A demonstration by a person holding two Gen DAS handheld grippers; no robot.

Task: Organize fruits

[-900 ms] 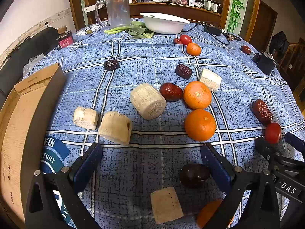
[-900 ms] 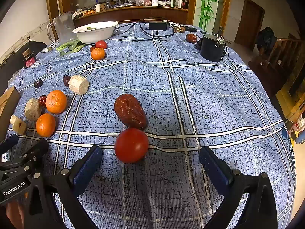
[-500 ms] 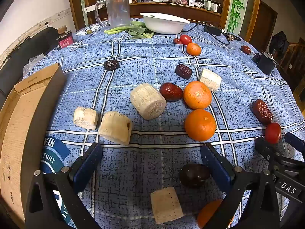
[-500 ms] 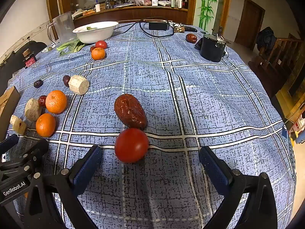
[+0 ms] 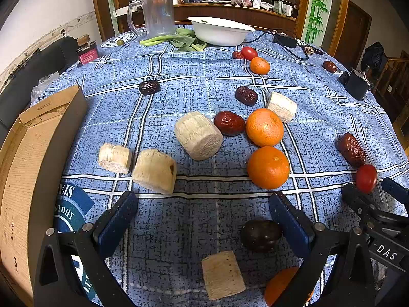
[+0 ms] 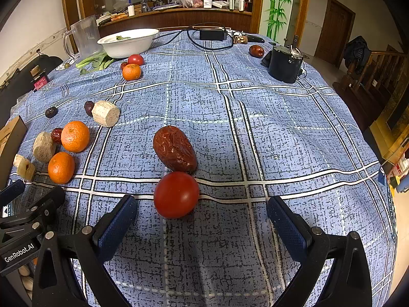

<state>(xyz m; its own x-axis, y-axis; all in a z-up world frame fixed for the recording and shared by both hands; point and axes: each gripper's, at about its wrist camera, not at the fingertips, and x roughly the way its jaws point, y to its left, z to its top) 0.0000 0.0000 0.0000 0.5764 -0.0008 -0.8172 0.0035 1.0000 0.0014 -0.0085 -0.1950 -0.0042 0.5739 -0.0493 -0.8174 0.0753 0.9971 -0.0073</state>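
Note:
Fruit lies scattered on a blue checked tablecloth [image 5: 204,81]. In the left wrist view two oranges [image 5: 268,167] sit ahead, with red dates [image 5: 229,123] and pale cut chunks [image 5: 198,135] around them. My left gripper [image 5: 203,217] hovers open above the cloth; a dark round fruit [image 5: 260,235] and a pale chunk [image 5: 223,274] lie below it. In the right wrist view a red tomato [image 6: 176,194] and a large red date [image 6: 175,152] lie just ahead of my right gripper [image 6: 202,220], which is open and holds nothing.
A cardboard box [image 5: 30,168] stands at the left edge. A white bowl [image 5: 221,30], a clear pitcher [image 5: 156,12] and greens are at the far side. A black container [image 6: 285,64] and cables sit far right. A wooden counter lies beyond the table.

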